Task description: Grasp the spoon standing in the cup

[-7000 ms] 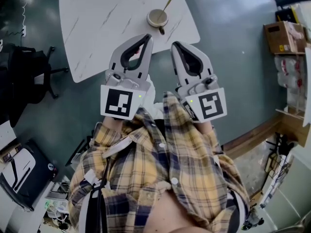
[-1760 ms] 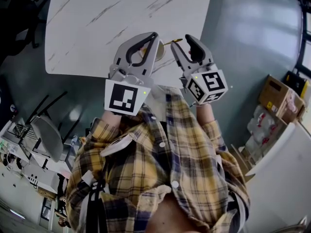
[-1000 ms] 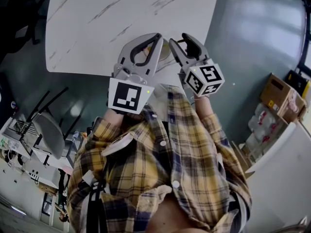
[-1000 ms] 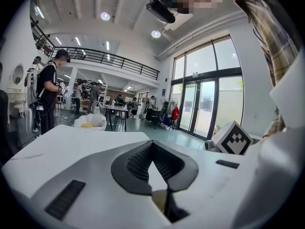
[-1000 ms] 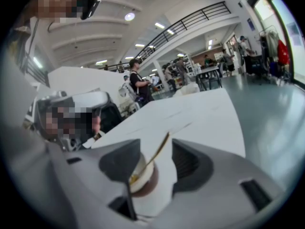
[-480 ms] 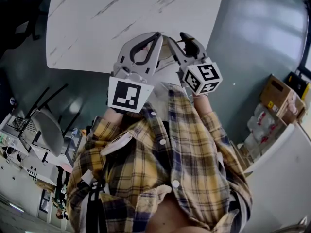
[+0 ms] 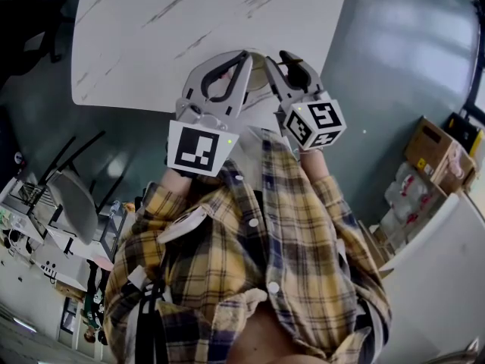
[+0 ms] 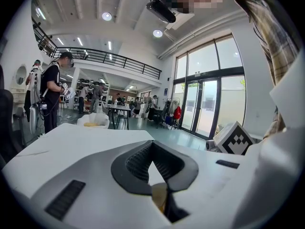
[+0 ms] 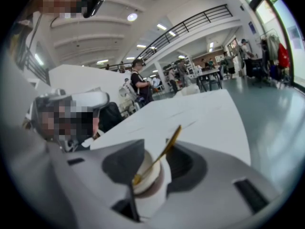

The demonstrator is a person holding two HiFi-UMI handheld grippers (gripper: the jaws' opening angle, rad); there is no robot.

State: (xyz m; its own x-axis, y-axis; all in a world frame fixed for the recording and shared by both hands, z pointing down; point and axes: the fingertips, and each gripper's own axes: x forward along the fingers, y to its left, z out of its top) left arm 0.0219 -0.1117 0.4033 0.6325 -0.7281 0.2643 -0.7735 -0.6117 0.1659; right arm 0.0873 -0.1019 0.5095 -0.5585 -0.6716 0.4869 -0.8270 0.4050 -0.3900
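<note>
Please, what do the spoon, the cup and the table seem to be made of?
Spoon: probably metal, gold-coloured and thin, with a slight shine.
Cup: likely ceramic, with a smooth white wall and a thick rim; plastic is possible.
Table: white top with grey marble-like veins, perhaps stone or laminate.

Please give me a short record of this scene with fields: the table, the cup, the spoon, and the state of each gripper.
table: white marbled top
cup: pale, upright on the table, between the jaws of the right gripper
spoon: gold, leans in the cup, handle rising above the rim
right gripper: jaws apart, have just been closing; they do not press on the spoon yet
left gripper: jaws together, nothing held
</note>
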